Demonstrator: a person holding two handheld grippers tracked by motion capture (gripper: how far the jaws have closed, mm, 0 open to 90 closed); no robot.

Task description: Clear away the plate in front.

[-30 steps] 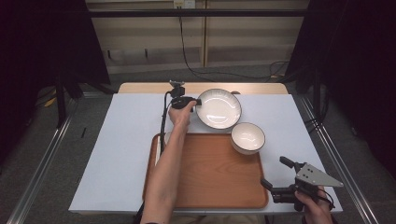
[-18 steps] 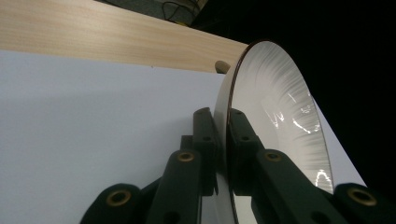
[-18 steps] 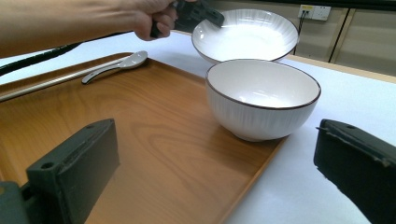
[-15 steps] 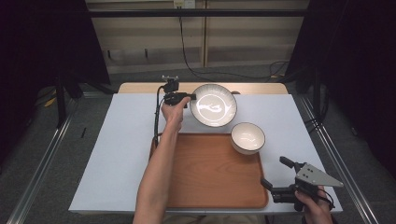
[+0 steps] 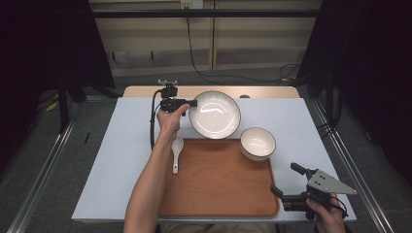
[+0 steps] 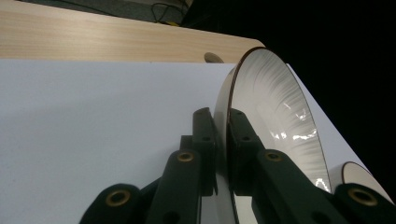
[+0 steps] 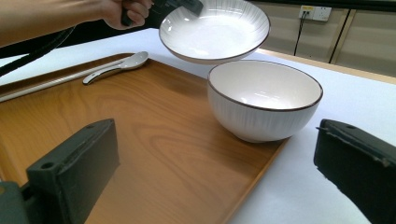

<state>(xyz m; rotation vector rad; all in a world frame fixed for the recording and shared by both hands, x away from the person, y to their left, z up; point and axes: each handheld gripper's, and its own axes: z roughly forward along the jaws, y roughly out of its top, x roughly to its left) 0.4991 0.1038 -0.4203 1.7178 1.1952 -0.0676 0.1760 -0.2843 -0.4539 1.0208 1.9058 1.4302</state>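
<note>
My left gripper [image 5: 193, 103] is shut on the left rim of a white ribbed plate [image 5: 214, 115] and holds it off the table, past the tray's far edge. In the left gripper view the jaws [image 6: 223, 122] pinch the plate [image 6: 280, 116] on both sides of its rim. A white bowl [image 5: 258, 143] stands at the far right corner of the wooden tray [image 5: 218, 187]. A white spoon [image 5: 177, 150] lies on the tray's left edge. My right gripper [image 5: 285, 180] stands open near the tray's front right corner, with nothing between its fingers; the right gripper view looks at the bowl [image 7: 264, 100] and the raised plate [image 7: 215, 28].
A white mat [image 5: 107, 160] covers the table around the tray. A strip of bare wood [image 5: 145, 91] runs along the far edge. The left gripper's black cable [image 5: 153, 121] hangs beside the forearm. Metal rails [image 5: 43, 165] flank the table on the floor.
The left gripper has lifted the plate and carried it a little to the left. The forearm has shifted off the spoon, which now shows. The right gripper has not moved.
</note>
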